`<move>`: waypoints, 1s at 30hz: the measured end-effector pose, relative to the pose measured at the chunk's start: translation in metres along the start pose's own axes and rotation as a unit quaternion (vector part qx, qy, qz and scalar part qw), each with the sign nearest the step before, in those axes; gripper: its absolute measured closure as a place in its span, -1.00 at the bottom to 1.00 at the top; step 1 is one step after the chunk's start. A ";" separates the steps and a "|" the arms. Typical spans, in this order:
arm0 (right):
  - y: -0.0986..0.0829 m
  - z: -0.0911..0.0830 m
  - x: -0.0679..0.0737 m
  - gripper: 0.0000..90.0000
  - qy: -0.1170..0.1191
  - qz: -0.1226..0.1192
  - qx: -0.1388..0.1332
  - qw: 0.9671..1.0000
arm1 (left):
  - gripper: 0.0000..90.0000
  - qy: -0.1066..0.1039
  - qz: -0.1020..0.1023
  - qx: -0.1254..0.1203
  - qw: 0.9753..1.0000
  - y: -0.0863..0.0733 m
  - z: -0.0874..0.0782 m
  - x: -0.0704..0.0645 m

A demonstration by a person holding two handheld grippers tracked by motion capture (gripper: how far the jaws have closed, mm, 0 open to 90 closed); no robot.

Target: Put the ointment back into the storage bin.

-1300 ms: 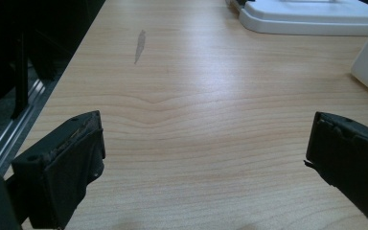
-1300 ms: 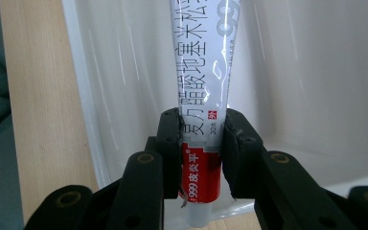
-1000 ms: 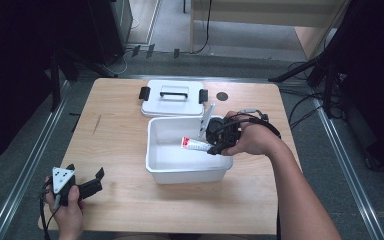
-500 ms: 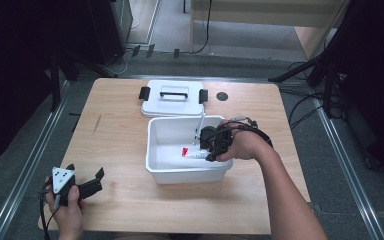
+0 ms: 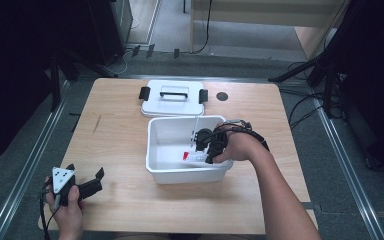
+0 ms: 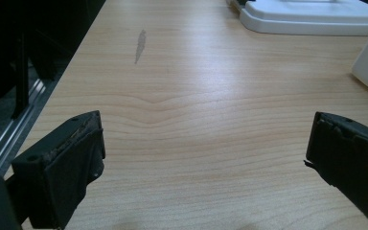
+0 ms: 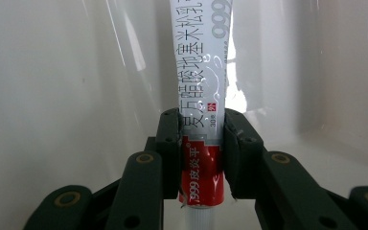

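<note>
A white bin sits mid-table, and my right gripper reaches down into it from the right. It is shut on a white ointment tube with a red end and printed characters; the two black jaws clamp it near the red band, just above the bin floor. From above, the tube lies low inside the bin. My left gripper rests at the front left of the wooden table, jaws wide apart, with only bare wood between them.
The bin's white lid with a handle and black clips lies flat behind the bin. A dark round hole marks the table's back right. A grey streak stains the wood ahead of the left gripper. Metal rails flank the table.
My right gripper has moved down and toward the near side of the bin with the tube, which now lies lower inside it. The left gripper has stayed put.
</note>
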State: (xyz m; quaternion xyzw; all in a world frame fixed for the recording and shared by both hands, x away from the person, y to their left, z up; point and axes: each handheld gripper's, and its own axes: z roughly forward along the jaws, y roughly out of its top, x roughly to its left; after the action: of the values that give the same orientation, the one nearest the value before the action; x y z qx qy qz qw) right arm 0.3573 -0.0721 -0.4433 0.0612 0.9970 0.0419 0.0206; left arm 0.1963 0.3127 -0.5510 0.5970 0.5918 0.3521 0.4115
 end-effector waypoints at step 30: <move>-0.017 -0.037 -0.003 0.53 -0.017 0.054 -0.052 0.997 | -1.00 0.000 0.001 0.003 1.000 0.000 0.000 0.000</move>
State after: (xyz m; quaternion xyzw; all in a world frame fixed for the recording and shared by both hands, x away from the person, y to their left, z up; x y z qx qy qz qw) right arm 0.3568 -0.0927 -0.4075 0.1143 0.9883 0.0933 0.0381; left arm 0.1966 0.3125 -0.5509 0.5992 0.5923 0.3505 0.4091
